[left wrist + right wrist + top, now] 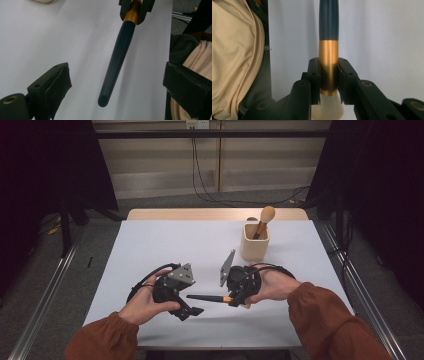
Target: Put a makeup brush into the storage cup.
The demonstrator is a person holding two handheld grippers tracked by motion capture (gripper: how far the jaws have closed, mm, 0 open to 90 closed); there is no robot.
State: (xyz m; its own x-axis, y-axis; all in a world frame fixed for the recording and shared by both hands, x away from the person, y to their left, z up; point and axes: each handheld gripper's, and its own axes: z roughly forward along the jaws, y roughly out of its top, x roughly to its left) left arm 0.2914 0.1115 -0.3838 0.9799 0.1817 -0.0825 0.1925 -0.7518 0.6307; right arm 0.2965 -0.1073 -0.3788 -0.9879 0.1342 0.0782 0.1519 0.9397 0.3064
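Two grippers faced each other low over the white table (150,245), and the handover between them looked like the weak point. The right gripper (328,75) was clamped on the gold ferrule of a dark-handled brush (117,60), its pale bristles just behind the pads, so the long handle jutted out unsupported toward the left gripper (192,310). That gripper's jaws stood wide apart, with the handle's tip between them but touching neither pad. No earlier view bears on whether they were closing. If the left pads closed only on the tapered tip, the smooth handle would likely slip out or pivot. Releasing the ferrule too soon could drop the brush onto the table. Farther back, the wooden cup (254,245), already holding a wooden-handled brush (263,221), might tip if knocked during insertion.
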